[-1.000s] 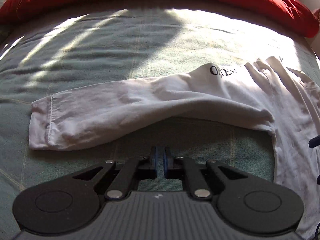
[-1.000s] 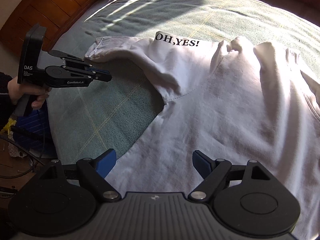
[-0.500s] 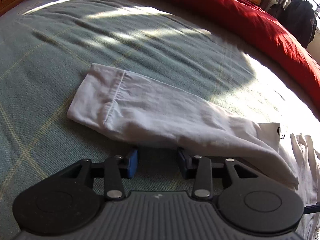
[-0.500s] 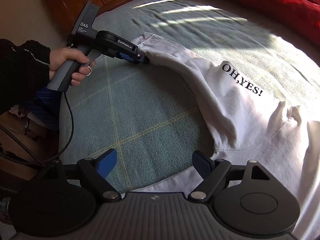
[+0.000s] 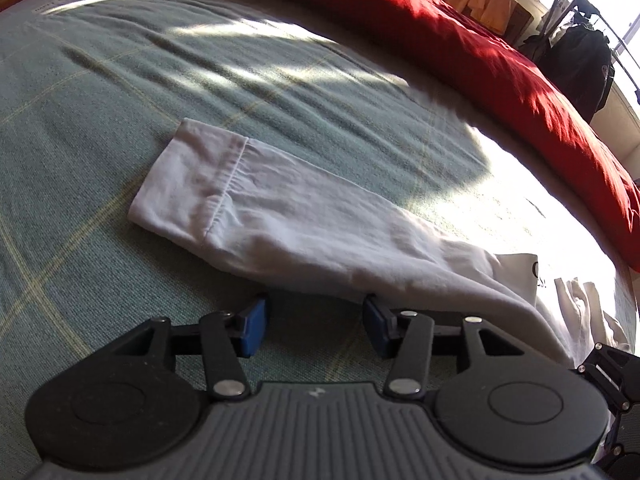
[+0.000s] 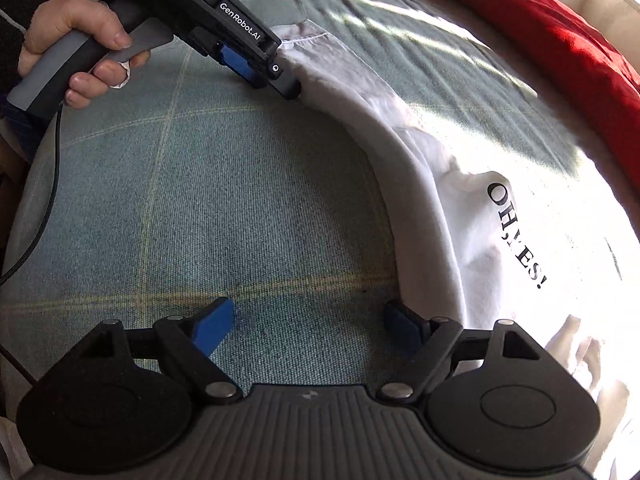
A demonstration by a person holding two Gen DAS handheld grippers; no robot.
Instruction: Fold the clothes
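Left wrist view: a white sweatshirt (image 5: 516, 280) is spread on the bed (image 5: 120, 120), its long sleeve (image 5: 280, 220) laid out flat across the green blanket. The left gripper (image 5: 314, 322) is set at the sleeve's near edge; its jaws have just been opening, are about half spread, and nothing is held between them. In the right wrist view the right gripper (image 6: 308, 326) is held wide open and empty beside the underarm seam. The sleeve fold appears to be the step in hand. Next, the sleeve edge would need to be pinched and carried over the body.
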